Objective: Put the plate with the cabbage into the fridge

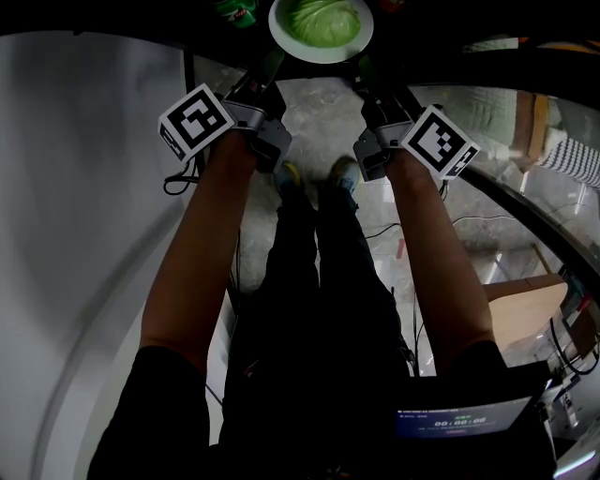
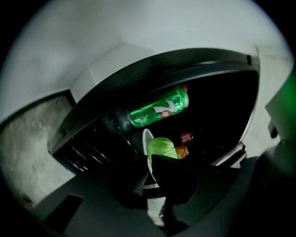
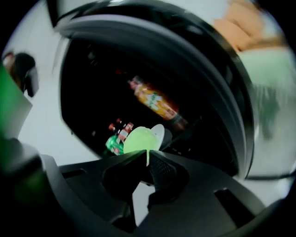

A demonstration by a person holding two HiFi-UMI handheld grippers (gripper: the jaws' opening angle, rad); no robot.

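A white plate [image 1: 319, 49] with a green cabbage [image 1: 328, 19] on it is held out at the top of the head view, at the dark mouth of the fridge. My left gripper [image 1: 272, 67] is shut on the plate's left rim and my right gripper [image 1: 361, 70] is shut on its right rim. In the left gripper view the plate [image 2: 148, 139] stands edge-on between the jaws of the left gripper [image 2: 150, 173], the cabbage [image 2: 161, 147] behind it. The right gripper [image 3: 147, 159] pinches the rim below the cabbage [image 3: 141, 139] and plate [image 3: 158, 133].
Inside the dark fridge lie a green soda bottle [image 2: 159, 109], an orange drink bottle [image 3: 155, 102] and small red-capped bottles [image 3: 121, 128]. The white fridge door [image 1: 84, 234] stands at the left. The person's legs and shoes [image 1: 314, 173] are below, on a stone floor with cables.
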